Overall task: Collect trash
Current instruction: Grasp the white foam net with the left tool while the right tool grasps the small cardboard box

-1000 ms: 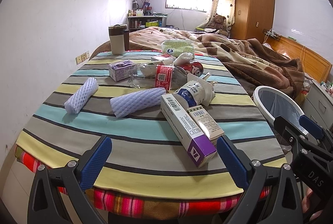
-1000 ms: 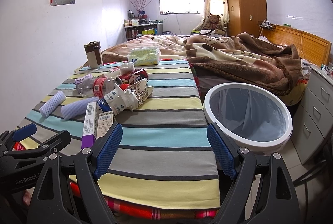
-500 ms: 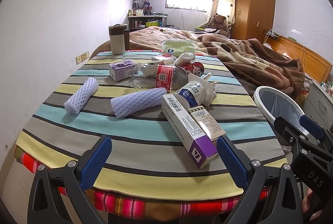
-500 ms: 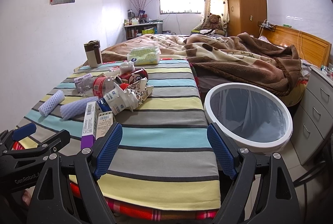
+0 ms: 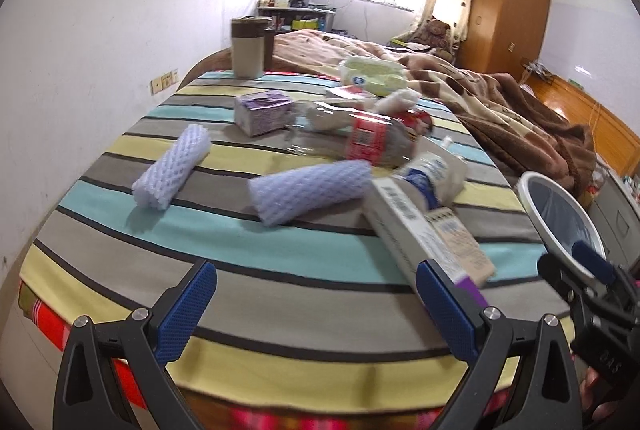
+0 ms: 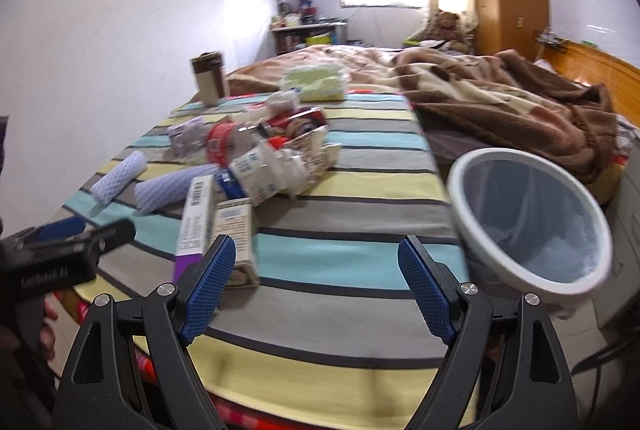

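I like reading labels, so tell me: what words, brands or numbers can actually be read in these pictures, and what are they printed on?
"DAS": on the body of the right hand-held gripper, seen from the left wrist view.
Lettering on the left hand-held gripper: too blurred to read.
Barcodes and print on the long purple-ended box and the smaller box: too blurred.
Red bottle label: too small to read.

Trash lies clustered mid-bench on the striped cloth. Two pale lilac foam net sleeves (image 5: 173,172) (image 5: 310,190) lie on their sides, apart. A long white-and-purple carton (image 5: 416,230) lies flat, a smaller beige box (image 5: 460,240) just beside it. A clear crushed bottle with red label (image 5: 356,142) lies sideways behind. White round waste bin (image 6: 532,218) stands off the bench's right edge, tilted in view, lined.
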### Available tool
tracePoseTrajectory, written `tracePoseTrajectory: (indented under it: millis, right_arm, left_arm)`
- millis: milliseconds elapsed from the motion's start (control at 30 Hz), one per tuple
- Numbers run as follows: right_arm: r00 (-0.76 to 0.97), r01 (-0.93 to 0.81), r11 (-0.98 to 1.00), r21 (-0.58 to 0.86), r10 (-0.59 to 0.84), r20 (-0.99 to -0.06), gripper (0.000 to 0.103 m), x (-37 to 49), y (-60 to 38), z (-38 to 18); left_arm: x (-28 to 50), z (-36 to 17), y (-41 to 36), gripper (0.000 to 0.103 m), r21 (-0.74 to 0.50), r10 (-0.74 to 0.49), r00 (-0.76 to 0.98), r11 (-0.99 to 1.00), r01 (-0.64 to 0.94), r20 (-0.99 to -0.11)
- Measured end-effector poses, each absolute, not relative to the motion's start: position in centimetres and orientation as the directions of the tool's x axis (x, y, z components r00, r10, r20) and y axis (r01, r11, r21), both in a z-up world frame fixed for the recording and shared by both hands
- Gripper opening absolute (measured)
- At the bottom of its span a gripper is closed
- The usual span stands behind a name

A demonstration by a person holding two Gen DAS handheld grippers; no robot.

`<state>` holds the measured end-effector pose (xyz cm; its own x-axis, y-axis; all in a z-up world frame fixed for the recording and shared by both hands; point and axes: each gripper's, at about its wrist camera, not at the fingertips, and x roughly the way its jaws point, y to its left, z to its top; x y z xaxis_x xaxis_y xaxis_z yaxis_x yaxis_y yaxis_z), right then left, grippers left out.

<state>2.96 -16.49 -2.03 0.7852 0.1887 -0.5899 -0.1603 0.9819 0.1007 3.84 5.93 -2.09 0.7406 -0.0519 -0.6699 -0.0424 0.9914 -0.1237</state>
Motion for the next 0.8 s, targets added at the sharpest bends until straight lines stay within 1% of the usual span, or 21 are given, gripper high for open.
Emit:
tracePoseTrajectory:
  millis: [167,300,467,500,533,567,700,800]
  right_arm:
    - [0.747,-0.197,0.971,0.134,0.237,-0.621,0.085,4.2,-15.4,-3.0]
    - [0.727,-0.212,0.967,0.138,0.251,-0.639,0.081,4.8,-14.5,-3.4]
    - [0.699,-0.233,0.962,0.144,0.269,-0.662,0.080,5.5,-13.7,-3.9]
    - [0.694,-0.240,0.960,0.145,0.274,-0.665,0.079,5.6,-13.5,-4.0]
    - [0.688,-0.246,0.958,0.146,0.279,-0.669,0.075,5.6,-13.3,-4.1]
    - [0.683,-0.250,0.957,0.144,0.280,-0.674,0.074,5.8,-13.1,-4.2]
    - [0.676,-0.248,0.958,0.147,0.280,-0.682,0.072,6.3,-12.9,-4.4]
    - [0.668,-0.243,0.956,0.162,0.286,-0.687,0.069,6.8,-12.9,-4.6]
  left_arm:
    - [5.2,-2.3,8.1,0.102,-0.139,-0.054,0.727,0.989,-0.057,-0.684]
    - [6.5,-2.5,8.6,0.100,-0.130,-0.071,0.721,0.991,-0.027,-0.690]
    - [8.1,-3.1,9.0,0.099,-0.137,-0.089,0.705,0.991,-0.011,-0.703]
    - [8.3,-3.1,9.1,0.099,-0.137,-0.092,0.703,0.991,-0.008,-0.705]
    - [8.5,-3.1,9.2,0.099,-0.136,-0.095,0.703,0.991,-0.003,-0.705]
    - [8.9,-3.2,9.2,0.099,-0.131,-0.096,0.702,0.991,0.004,-0.706]
    - [10.4,-3.3,9.4,0.098,-0.114,-0.096,0.691,0.993,0.020,-0.717]
    - [11.2,-3.4,9.1,0.098,-0.100,-0.109,0.682,0.994,0.052,-0.723]
